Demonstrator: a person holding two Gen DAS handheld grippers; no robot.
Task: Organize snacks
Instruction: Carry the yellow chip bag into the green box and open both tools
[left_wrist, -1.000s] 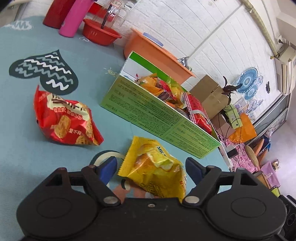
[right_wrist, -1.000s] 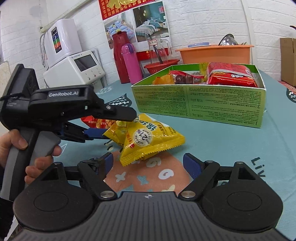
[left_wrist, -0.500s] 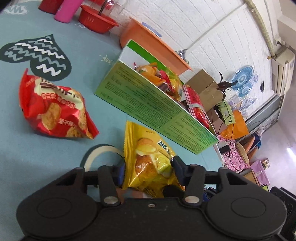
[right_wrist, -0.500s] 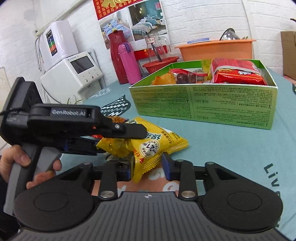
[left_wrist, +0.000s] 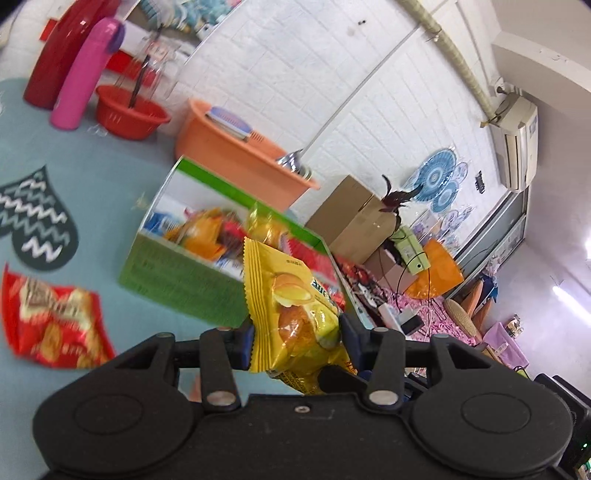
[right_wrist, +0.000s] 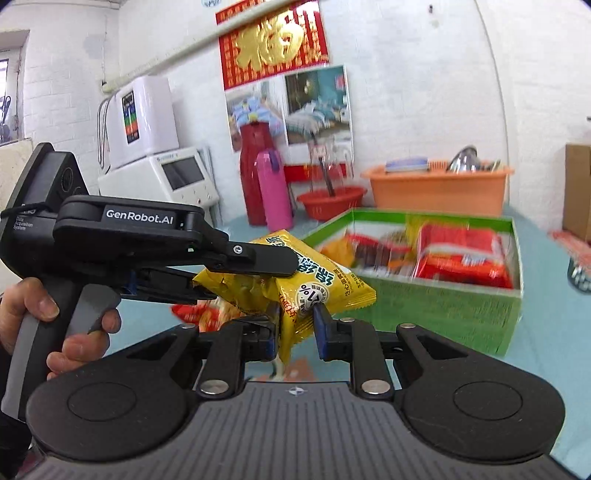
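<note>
Between the left gripper's (left_wrist: 297, 338) blue pads: yellow snack bag (left_wrist: 291, 306), clamped tight, lifted clear of the teal tablecloth (left_wrist: 110, 177). Right gripper (right_wrist: 297, 328) pinched shut on a second yellow packet (right_wrist: 317, 291), just beside the left gripper's bag. Ahead of both grippers: green box (right_wrist: 436, 306), open-topped, already holding red and orange snacks. Left of the left gripper, down on the cloth: red snack bag (left_wrist: 51, 328). Beyond the box: orange basin (left_wrist: 240, 162).

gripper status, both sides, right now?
Left gripper: shut on a yellow snack bag, lifted off the table.
Right gripper: shut on a second yellow snack bag, near the green box.
</note>
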